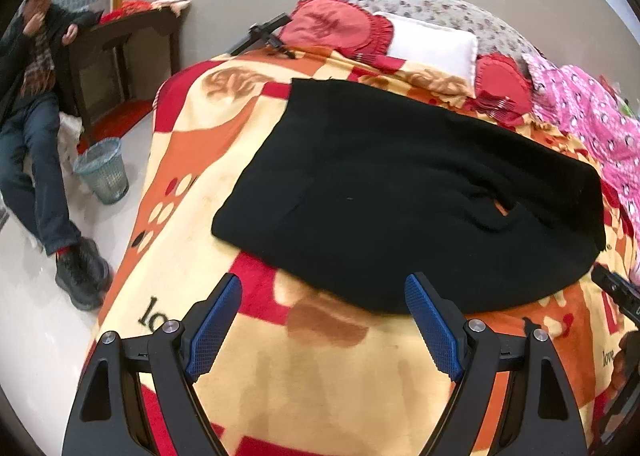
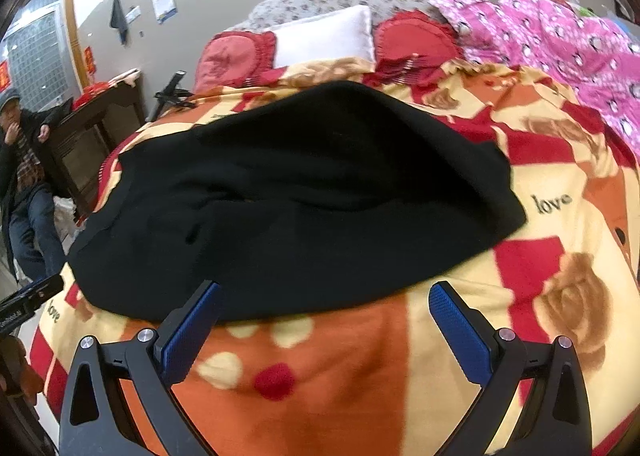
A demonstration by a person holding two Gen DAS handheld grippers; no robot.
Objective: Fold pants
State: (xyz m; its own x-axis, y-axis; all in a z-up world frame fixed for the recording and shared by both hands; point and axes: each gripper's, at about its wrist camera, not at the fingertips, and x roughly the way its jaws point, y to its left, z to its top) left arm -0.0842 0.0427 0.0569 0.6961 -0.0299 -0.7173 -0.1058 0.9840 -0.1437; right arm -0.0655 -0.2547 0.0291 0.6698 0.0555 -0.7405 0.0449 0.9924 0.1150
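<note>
Black pants point(image 1: 400, 191) lie folded in a broad flat bundle on the orange, red and cream blanket point(image 1: 320, 376) of a bed. They also show in the right wrist view point(image 2: 304, 191). My left gripper point(image 1: 324, 288) is open and empty, just short of the pants' near edge. My right gripper point(image 2: 326, 294) is open and empty, its fingertips at the pants' near edge. The right gripper's body shows at the right edge of the left wrist view point(image 1: 616, 290). The left gripper's body shows at the left edge of the right wrist view point(image 2: 30, 298).
Red cushions point(image 1: 332, 25), a white pillow point(image 1: 432, 43) and a pink quilt point(image 1: 588, 115) lie at the bed's far end. A seated person point(image 1: 36, 127), a mesh waste bin point(image 1: 102, 169) and a dark wooden table point(image 1: 120, 51) are on the floor to the left.
</note>
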